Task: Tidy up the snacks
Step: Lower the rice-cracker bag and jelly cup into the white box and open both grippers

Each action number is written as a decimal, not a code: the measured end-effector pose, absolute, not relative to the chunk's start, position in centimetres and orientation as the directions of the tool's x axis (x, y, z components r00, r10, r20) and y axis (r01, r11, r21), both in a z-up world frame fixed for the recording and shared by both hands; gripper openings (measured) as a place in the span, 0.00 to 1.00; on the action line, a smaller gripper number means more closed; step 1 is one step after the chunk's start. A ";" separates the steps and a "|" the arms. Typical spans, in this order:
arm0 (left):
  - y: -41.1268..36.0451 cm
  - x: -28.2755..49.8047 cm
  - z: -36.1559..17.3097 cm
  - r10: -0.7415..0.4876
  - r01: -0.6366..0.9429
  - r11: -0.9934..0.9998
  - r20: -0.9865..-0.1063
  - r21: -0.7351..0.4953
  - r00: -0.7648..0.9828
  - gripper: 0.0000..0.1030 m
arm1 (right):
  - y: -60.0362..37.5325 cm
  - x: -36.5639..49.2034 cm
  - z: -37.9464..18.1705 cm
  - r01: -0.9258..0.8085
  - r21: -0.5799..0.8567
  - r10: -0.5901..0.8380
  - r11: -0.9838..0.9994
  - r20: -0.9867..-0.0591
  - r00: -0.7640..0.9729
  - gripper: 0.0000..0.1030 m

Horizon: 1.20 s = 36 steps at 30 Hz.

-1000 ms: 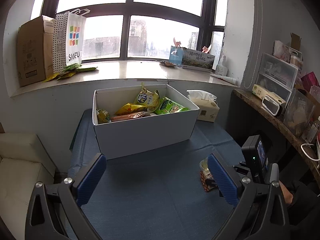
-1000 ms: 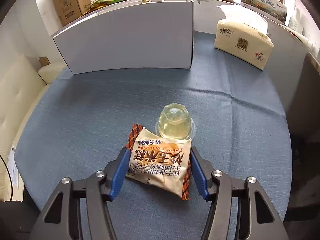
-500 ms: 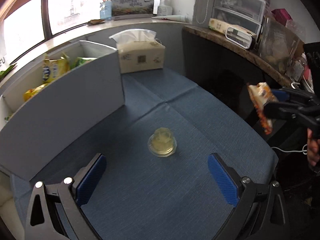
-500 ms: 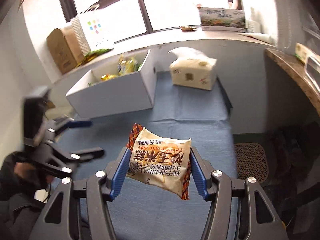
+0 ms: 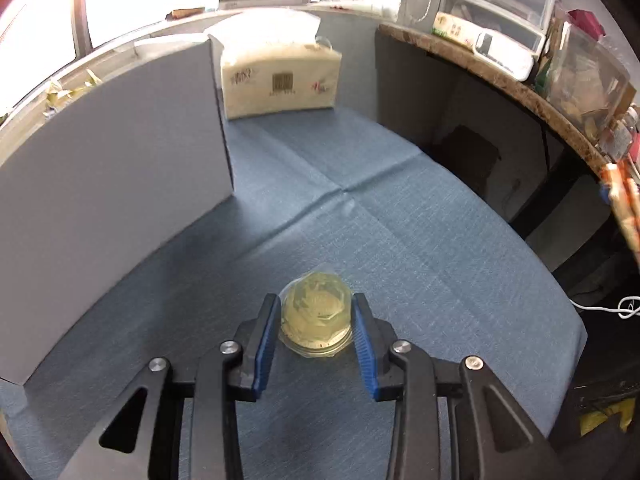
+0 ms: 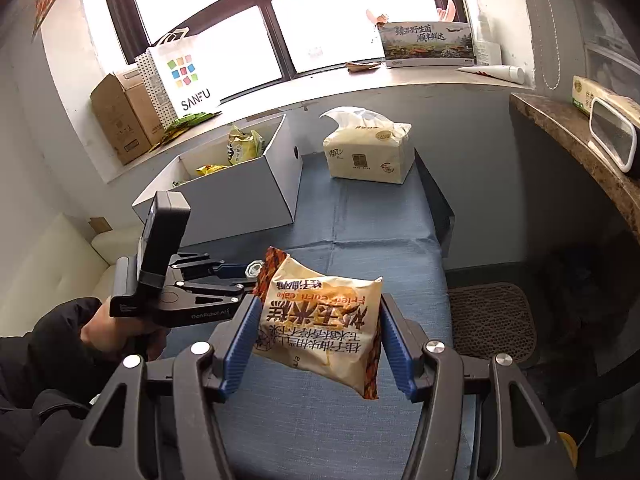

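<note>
My left claw (image 5: 316, 322) has just closed: its blue pads press both sides of the small clear plastic cup of yellowish jelly (image 5: 316, 316), which sits on the blue cloth-covered table (image 5: 400, 240). My right claw (image 6: 316, 332) grips the cream foil packet of fried corn cake with orange-brown patterned ends (image 6: 320, 320), lifted clear above the cloth. Beyond them stands the white cardboard box (image 6: 240, 196) with yellow and green snack bags (image 6: 240, 148) inside. Just beside its far corner rests the cream soft pack of tissues (image 6: 368, 156), below the windowsill.
</note>
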<state>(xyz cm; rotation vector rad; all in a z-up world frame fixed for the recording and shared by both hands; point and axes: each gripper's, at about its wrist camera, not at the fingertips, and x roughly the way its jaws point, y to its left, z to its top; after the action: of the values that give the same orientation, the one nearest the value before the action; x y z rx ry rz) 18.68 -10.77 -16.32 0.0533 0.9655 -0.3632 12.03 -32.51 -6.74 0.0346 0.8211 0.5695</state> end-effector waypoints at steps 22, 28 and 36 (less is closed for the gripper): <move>9.4 10.6 -0.7 -0.102 0.002 0.977 -0.459 -0.212 0.883 0.38 | -14.8 19.7 -2.4 -0.680 0.286 0.684 0.675 -0.588 0.432 0.61; 11.8 17.7 -1.6 -0.085 -0.035 0.975 -0.512 -0.220 0.855 0.38 | -9.4 26.5 -0.8 -0.645 0.272 0.645 0.714 -0.614 0.455 0.62; 12.2 22.6 -3.5 -0.021 -0.096 0.983 -0.613 -0.158 0.790 0.75 | -4.9 32.6 -3.4 -0.601 0.238 0.554 0.763 -0.720 0.418 0.91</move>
<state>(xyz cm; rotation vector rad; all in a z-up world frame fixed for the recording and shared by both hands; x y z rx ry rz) 22.56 12.25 -3.48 -0.1847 0.6601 0.0410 32.58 -4.89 -3.41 -0.0601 0.8797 0.7250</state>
